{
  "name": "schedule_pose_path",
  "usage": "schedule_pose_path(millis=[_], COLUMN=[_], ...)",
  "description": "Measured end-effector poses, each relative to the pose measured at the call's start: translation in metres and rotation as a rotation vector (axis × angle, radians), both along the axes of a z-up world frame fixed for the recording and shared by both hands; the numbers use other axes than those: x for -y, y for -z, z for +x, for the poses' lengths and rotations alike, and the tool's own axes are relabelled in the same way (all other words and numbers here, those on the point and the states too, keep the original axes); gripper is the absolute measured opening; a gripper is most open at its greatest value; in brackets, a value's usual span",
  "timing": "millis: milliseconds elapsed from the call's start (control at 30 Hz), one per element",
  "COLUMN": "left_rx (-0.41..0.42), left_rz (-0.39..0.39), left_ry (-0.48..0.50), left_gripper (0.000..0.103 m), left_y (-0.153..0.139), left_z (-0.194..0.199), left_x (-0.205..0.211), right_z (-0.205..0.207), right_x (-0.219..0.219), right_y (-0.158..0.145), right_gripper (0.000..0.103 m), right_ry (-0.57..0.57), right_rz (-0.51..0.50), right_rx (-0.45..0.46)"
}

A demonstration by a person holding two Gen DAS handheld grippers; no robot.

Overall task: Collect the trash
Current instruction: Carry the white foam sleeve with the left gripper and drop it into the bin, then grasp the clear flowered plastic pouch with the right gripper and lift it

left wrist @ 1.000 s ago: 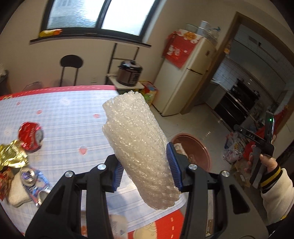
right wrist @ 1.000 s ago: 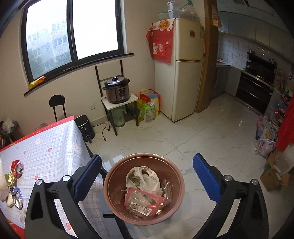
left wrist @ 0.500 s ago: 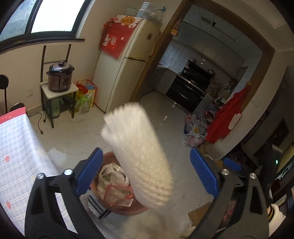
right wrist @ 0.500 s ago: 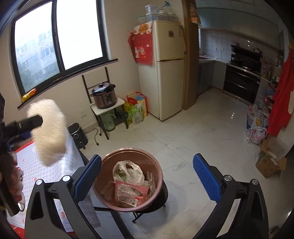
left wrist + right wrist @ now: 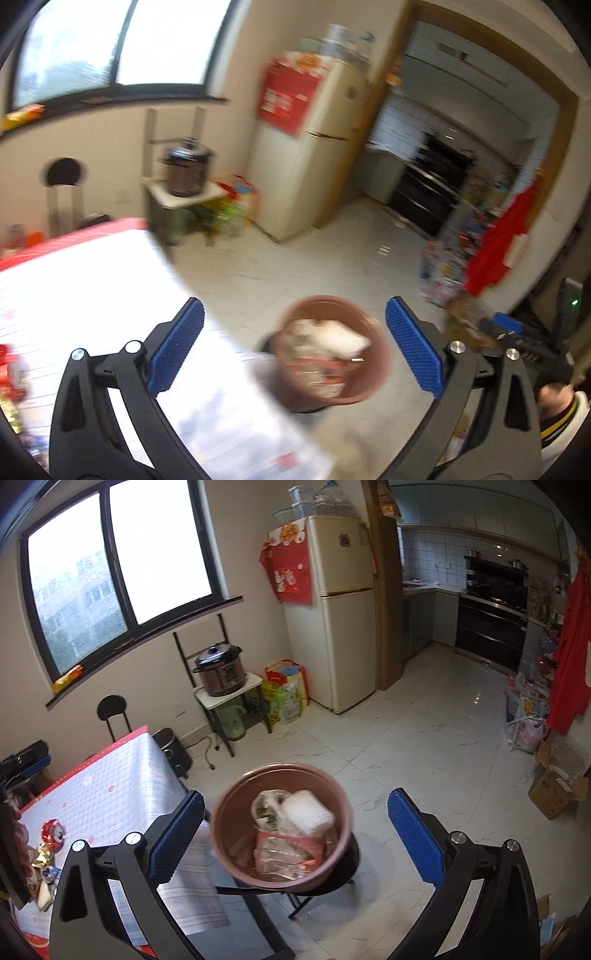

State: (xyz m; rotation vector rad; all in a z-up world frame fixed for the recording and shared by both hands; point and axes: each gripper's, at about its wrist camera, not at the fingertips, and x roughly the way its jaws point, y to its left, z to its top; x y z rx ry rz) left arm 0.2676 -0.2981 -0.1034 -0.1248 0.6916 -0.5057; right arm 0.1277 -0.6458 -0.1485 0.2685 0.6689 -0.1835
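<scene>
Both grippers wide open, empty; left gripper (image 5: 293, 349) newly spread; foam roll (image 5: 308, 812) now in bin (image 5: 221, 823).

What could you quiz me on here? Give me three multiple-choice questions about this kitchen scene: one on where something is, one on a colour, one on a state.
1. Where does the white roll of bubble wrap lie?
A. on the checked tablecloth
B. inside the round brown trash bin
C. on the marble floor

2. What colour are the ribbed pads on the gripper fingers?
A. blue
B. green
C. yellow

3. How does the left gripper stand?
A. clamped on a can
C. shut, empty
B. wide open, empty

Answers:
1. B, since the roll rests on top of the bags in the bin.
2. A, as both views show blue pads.
3. B: its jaws have just been opening and nothing sits between them.
</scene>
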Motion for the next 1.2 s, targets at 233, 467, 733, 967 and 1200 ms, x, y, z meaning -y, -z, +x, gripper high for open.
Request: schedule_pose_path(millis=[233,467,733,967,1200], left_rx=[0.061,0.019,-0.097,-0.155,-0.189], left_rz=[0.090,0.104,0.059,0.006,-0.032], left_ry=[-0.404,-0.736,-0.933,-0.921,-0.869], left_gripper=[0.097,0.097,0.097,0.097,0.097], left_y=[-0.015,0.001,0.056,0.085,0.111], left_z=[-0.070,-0.183,-0.282,-0.299,-0.301], left_x=[-0.176,-0.331,-0.427,-0.436,-0.439], right_z=[0.023,0.037,0.033,0.022,0.023], right_x=[-0.085,-0.208,-0.342,-0.425,-0.451], right_y=[-0.001,0.004,0.041,0.112,0.150], right_gripper=[0.098,0.098,0.098,0.098,0.089], right_ry=[-0.194,-0.437,-0.722,-0.996,-1.113], right_rz=[0.058,0.049,-0.059,-0.213,-0.287], right_rx=[0.013,-0.051,-0.224,-0.420,-0.523])
